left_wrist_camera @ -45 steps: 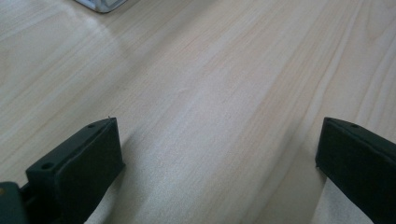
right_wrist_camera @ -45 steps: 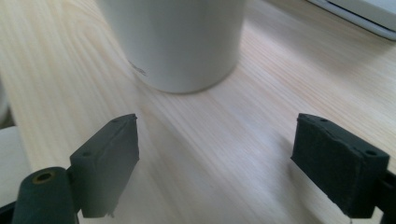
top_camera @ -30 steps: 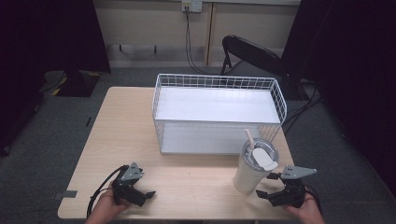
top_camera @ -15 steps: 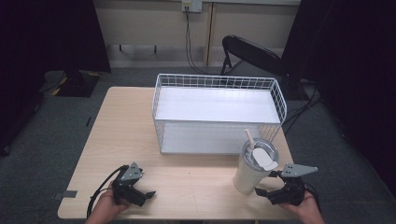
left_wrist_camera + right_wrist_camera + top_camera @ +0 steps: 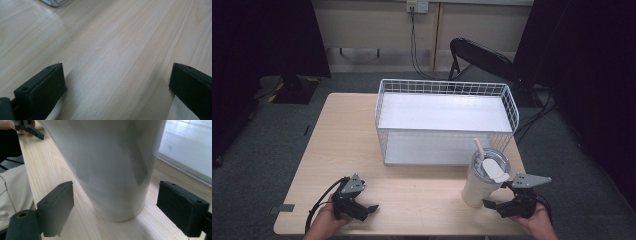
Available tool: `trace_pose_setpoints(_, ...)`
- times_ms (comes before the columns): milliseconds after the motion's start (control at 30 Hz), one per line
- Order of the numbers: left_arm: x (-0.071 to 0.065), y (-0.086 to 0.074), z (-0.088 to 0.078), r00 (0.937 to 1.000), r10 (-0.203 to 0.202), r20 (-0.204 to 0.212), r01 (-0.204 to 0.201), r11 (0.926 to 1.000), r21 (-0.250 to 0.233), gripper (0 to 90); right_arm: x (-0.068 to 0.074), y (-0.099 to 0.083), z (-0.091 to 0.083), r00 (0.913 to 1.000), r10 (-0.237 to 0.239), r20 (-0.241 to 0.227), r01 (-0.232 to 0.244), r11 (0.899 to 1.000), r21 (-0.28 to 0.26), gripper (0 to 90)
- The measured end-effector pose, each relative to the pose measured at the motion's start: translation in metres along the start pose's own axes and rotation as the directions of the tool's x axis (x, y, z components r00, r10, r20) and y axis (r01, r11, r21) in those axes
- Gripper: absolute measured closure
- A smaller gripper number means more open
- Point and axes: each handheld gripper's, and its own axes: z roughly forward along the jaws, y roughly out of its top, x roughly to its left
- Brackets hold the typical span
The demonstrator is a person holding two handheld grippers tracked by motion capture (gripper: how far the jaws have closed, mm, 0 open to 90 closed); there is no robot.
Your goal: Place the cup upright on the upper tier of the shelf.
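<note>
Your right gripper (image 5: 501,206) sits low on the table (image 5: 347,135) just beside the white tumbler (image 5: 481,181), which stands upright near the front right corner, close in front of the wire basket (image 5: 445,120). Its jaws are spread wide, and in the right gripper view the tumbler's body (image 5: 110,167) rises between them with a gap on both sides, so nothing is gripped yet. Judging by that, the step in hand is the grasp: slide forward until the cup's wall is centred between the pads, keep the jaws level with the table, and close slowly so the tall cup does not tip. Take it a little above the base rather than at the very bottom, since the lid and straw (image 5: 478,148) make it top-heavy. Your left gripper (image 5: 362,210) rests near the front left edge, jaws spread over bare wood, well apart from the cup; leave it there
</note>
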Motion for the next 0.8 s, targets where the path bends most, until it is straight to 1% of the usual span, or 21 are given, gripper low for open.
trace_pose_setpoints(133,0.000,0.000,0.000,1.0000,0.000,0.000,0.000,1.0000,0.000,0.0,0.000,0.002,0.001,1.0000,-0.006,0.004,0.006,1.000,-0.001,13.7)
trace_pose_setpoints(200,0.000,0.000,0.000,1.0000,0.001,0.000,-0.001,1.0000,0.000,0.0,0.001,0.004,0.002,1.0000,-0.008,0.001,0.008,1.000,-0.009,13.7)
trace_pose_setpoints(367,0.000,0.000,0.000,1.0000,0.000,0.000,0.000,1.0000,0.000,0.0,0.002,0.005,0.004,0.9999,-0.009,-0.005,0.009,1.000,-0.011,13.6)
trace_pose_setpoints(467,0.000,0.000,0.000,1.0000,0.001,0.001,-0.001,1.0000,0.000,0.0,0.003,0.005,0.004,0.9999,-0.011,-0.012,0.011,1.000,-0.023,13.7)
trace_pose_setpoints(533,0.000,0.000,0.000,1.0000,0.000,0.000,0.000,1.0000,0.000,0.0,0.002,0.006,0.004,0.9998,-0.005,-0.018,0.004,0.999,-0.041,13.6)
trace_pose_setpoints(800,0.000,0.000,0.000,1.0000,0.001,0.000,-0.001,1.0000,0.000,0.0,0.003,0.010,0.006,0.9998,-0.007,-0.019,0.006,0.997,-0.071,11.9)
